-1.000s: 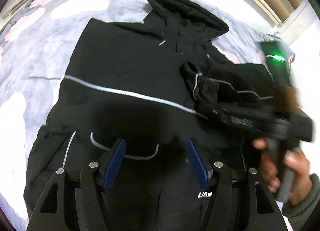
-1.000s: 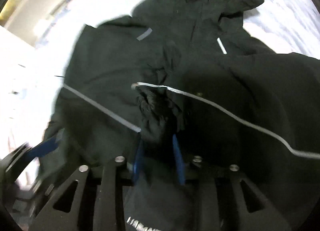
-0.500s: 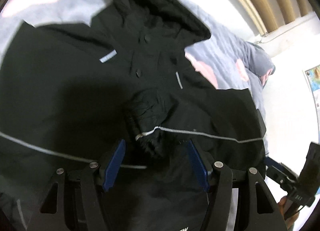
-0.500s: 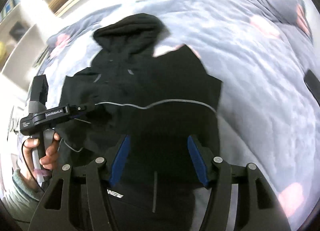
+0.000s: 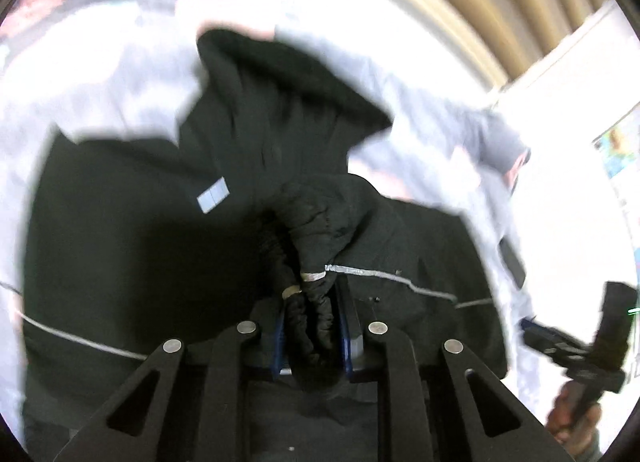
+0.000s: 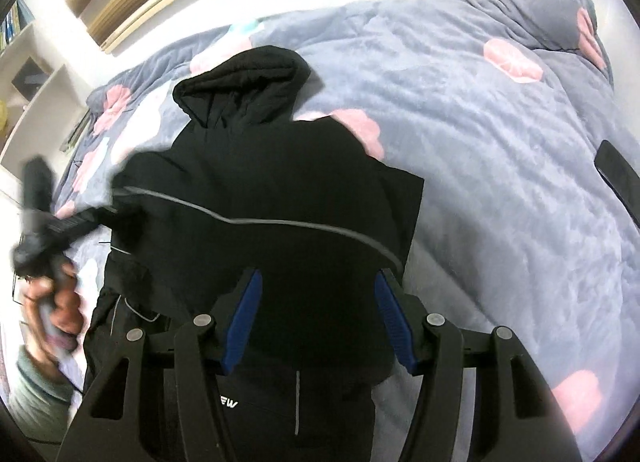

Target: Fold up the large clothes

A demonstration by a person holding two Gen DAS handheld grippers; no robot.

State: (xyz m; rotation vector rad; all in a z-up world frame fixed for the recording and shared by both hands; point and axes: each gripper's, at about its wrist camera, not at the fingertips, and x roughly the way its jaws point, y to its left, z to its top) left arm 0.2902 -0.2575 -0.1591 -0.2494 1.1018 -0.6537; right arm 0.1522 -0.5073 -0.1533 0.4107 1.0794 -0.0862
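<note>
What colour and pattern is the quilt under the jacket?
Grey-blue quilt with pink and white blotches, under the black jacket; clearest in the right wrist view.

A bed under a grey quilt with pink flowers carried a black jacket; a dark phone lay right.

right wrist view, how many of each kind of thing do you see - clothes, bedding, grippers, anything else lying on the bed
black hooded jacket: 1
floral duvet: 1
grippers: 2, the right gripper open and the left gripper shut on the jacket's sleeve cuff
dark flat object on the duvet: 1
total: 5
</note>
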